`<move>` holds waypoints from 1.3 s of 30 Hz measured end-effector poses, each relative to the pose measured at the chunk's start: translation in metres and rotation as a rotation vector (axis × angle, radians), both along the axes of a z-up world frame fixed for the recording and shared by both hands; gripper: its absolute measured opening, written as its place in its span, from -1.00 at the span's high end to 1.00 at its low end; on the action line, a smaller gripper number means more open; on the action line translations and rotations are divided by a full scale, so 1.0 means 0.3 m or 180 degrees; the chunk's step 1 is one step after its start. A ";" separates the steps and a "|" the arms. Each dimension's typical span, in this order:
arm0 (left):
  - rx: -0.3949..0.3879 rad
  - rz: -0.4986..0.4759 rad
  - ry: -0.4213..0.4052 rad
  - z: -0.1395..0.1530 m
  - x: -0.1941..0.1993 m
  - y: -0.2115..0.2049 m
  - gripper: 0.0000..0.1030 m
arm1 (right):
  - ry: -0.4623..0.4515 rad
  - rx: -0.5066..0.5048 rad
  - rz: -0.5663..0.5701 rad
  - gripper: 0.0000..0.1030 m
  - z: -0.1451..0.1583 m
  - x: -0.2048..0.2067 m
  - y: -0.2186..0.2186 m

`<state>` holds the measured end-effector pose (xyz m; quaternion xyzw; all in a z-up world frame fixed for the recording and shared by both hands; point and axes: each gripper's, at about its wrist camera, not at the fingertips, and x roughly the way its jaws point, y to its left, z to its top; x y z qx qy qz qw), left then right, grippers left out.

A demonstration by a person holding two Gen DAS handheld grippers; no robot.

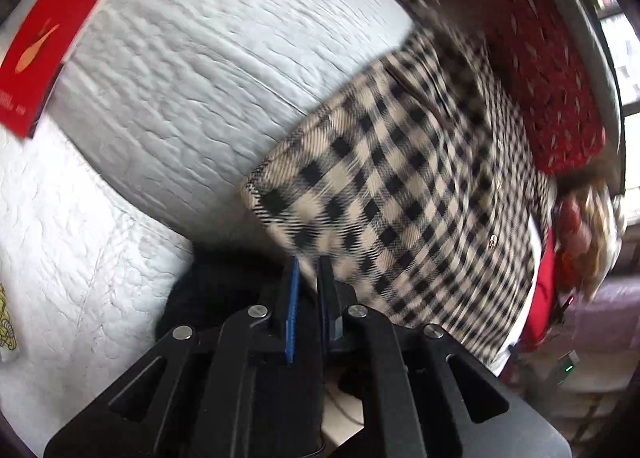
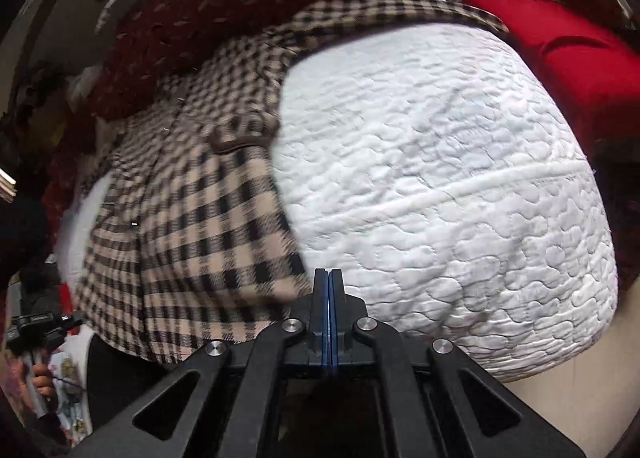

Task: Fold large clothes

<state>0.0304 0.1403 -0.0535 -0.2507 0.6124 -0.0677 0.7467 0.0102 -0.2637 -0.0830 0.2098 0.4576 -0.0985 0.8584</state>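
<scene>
Beige-and-black checked flannel shirt (image 1: 400, 186) lies flat on the white quilted mattress (image 2: 440, 178); left gripper (image 1: 308, 262) looks pinched on its near hem corner, right gripper (image 2: 328, 274) fully together just beside the opposite corner, holding nothing visible, probably for a two-corner fold.

No legible text or labels

White quilted mattress (image 2: 460, 186); checked shirt (image 2: 192, 218), red pillow (image 2: 572, 54) on it.

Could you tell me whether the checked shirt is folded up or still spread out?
Spread out: the shirt lies flat and open on the white mattress, one sleeve stretched out along it.
</scene>
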 end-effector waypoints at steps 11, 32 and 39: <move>0.0030 0.0082 0.0051 -0.094 0.172 -0.008 -0.20 | -0.0088 0.0074 -0.0069 -0.43 0.001 0.026 0.012; 0.0368 -0.0248 -0.0452 0.181 0.076 -0.091 0.78 | 0.0037 -0.0051 0.0017 0.78 0.033 0.066 0.016; 0.0693 -0.0836 -0.1140 0.297 0.247 -0.398 0.35 | -0.0603 -0.0192 0.0266 0.59 0.208 0.256 0.074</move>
